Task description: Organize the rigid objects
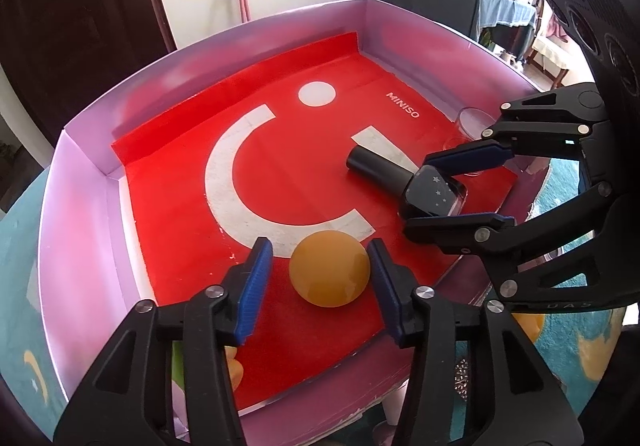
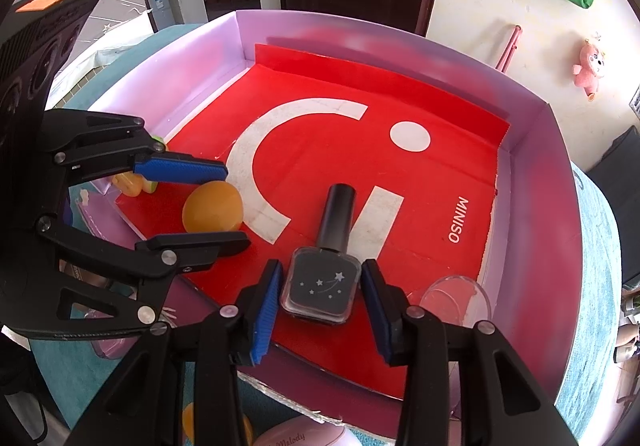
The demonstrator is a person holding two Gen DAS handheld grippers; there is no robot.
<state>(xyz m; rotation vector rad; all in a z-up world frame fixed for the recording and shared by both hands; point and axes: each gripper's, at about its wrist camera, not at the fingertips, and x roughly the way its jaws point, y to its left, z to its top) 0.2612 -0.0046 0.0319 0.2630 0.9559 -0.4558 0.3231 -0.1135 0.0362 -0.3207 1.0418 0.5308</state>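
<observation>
We are setting rigid objects down inside the pink-walled box, on its red liner, and this looks like the release step for both hands. Our left gripper is standing around the orange ball with a visible gap at each blue pad, so the ball is resting free on the liner near the box's near edge. Our right gripper is flanking the square glass body of the nail polish bottle; its pads are sitting just beside the glass, slightly apart on each side, so we judge the bottle let go rather than clamped.

The bottle is lying flat, its long axis running from the starred body nearest the right gripper out to the black cap, which is pointing away toward the white logo mark. A clear round dish is sitting just beside it, toward the box wall.

Next, we are probably needing to back both grippers off without nudging the ball, which could roll.
</observation>
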